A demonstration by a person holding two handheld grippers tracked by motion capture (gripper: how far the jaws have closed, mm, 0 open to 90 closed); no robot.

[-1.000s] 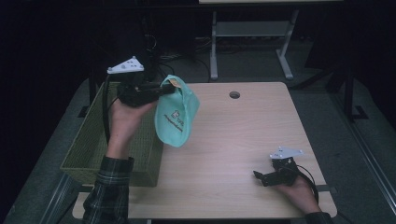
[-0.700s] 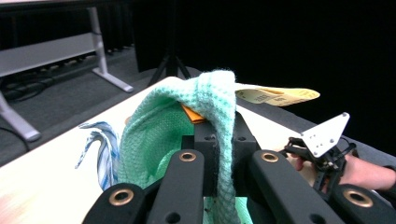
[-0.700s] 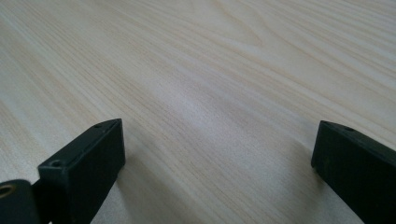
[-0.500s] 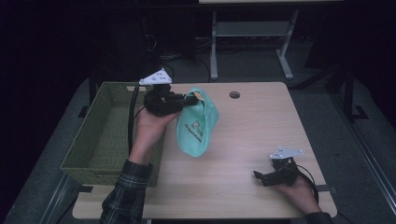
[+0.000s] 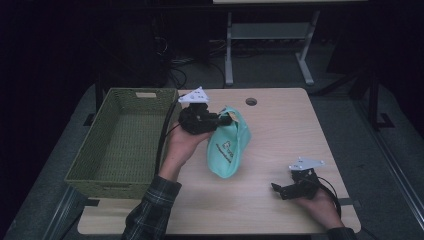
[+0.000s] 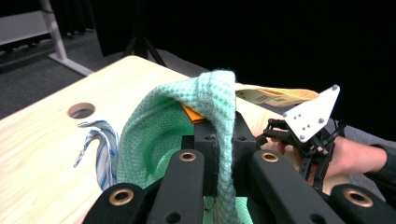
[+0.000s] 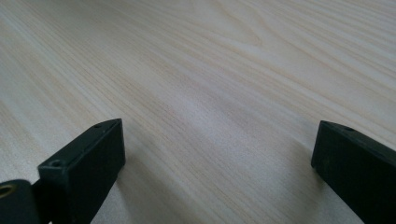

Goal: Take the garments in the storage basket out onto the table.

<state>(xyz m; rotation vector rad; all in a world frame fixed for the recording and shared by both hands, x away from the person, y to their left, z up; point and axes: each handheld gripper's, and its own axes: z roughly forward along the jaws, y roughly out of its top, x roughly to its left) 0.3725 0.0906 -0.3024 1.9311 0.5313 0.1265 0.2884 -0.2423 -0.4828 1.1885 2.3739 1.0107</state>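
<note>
The bench (image 5: 280, 135) is of pale wood with a round cable hole (image 5: 251, 101) near its far edge; the room around it is dark. A green woven basket (image 5: 122, 145) stands at its left edge. The left tool (image 5: 222, 119) is lifted over the middle, its jaws closed on the rim of a mint knitted hat (image 5: 227, 147), which hangs down to the wood. The right tool (image 5: 278, 189) rests near the front right corner with jaws wide apart and nothing between them. The far right part of the bench is free.
</note>
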